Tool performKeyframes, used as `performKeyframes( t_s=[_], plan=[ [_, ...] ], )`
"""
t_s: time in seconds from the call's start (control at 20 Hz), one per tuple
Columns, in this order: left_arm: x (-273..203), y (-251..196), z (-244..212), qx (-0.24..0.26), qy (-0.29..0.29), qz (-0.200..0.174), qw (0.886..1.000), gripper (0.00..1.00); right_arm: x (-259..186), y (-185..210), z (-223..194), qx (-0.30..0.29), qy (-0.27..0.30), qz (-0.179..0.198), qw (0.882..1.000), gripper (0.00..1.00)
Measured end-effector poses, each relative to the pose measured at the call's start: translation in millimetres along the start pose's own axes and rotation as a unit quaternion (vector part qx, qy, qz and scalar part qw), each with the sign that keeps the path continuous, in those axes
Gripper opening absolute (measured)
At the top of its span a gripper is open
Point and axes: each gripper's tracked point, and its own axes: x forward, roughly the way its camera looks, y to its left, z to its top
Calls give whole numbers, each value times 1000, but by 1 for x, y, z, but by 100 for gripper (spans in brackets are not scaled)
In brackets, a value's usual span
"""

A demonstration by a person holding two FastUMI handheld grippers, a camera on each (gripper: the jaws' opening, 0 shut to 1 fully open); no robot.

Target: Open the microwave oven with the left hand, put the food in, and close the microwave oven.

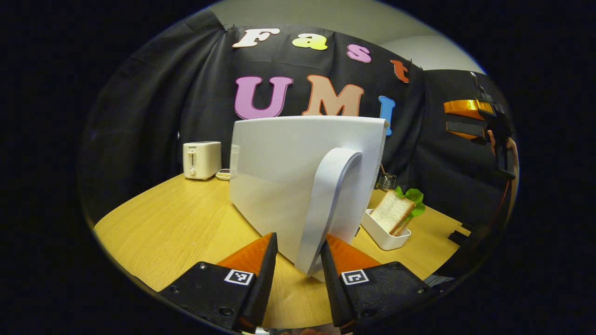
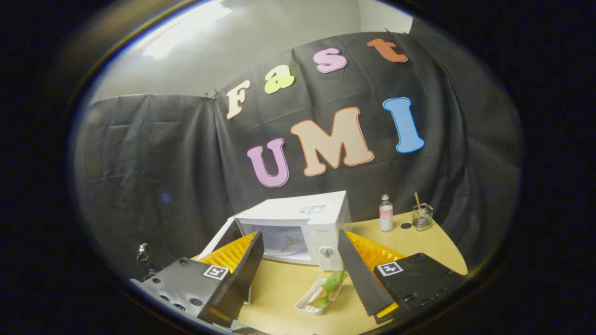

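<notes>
Left claw (image 1: 298, 256) sits low and near at the microwave door (image 1: 298, 186), which is swung open and seen from its outer face. Its fingers straddle the bottom end of the white door handle (image 1: 326, 209); the right finger looks to be against the handle, the left one stands clear with a gap, so this is spread around, not pinching.

The microwave (image 2: 298, 228) stands mid-counter, cavity exposed, door hinged out to its left in the right gripper view.

The food is a sandwich (image 2: 328, 288) with lettuce in a white tray (image 2: 307, 304). It lies on the counter (image 2: 419, 246) just in front of the oven, below and right of the open cavity. In the left gripper view it sits just right of the door's edge, beyond the handle.

Right claw (image 2: 298, 274) is spread wide and empty, hovering above the counter. The tray lies between its fingers' lines of sight but farther and lower, closer to the right finger. It is well apart, no contact.

Tray's long axis runs near-to-far, slanted toward the oven, roughly in line with the right claw's pointing direction.

Judgement: door step looks done; pickup comes next. The right claw is the free one and points at the food. It needs to go down and forward, then lift left and far into the cavity. Risk: clipping the open door.
</notes>
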Motion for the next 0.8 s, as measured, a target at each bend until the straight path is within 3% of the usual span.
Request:
performKeyframes(
  t_s=[0.15, 0.2, 0.45, 0.65, 0.8],
  plan=[
    [-17, 32, 4, 1, -6, 42, 999, 87, 8, 8, -9, -3, 8, 8, 1000, 92],
    [-24, 42, 4, 2, -4, 55, 998, 89, 11, 11, -12, -3, 11, 10, 1000, 92],
    [-64, 90, 18, 12, -22, 118, 993, 91, 24, 29, -26, -1, 26, 26, 999, 92],
    [-93, 134, 28, 19, -40, 192, 980, 90, 34, 43, -33, 6, 30, 39, 999, 92],
    [-108, 146, 31, 1, -48, 216, 975, 90, 40, 48, -42, 4, 39, 44, 998, 92]
  ],
)
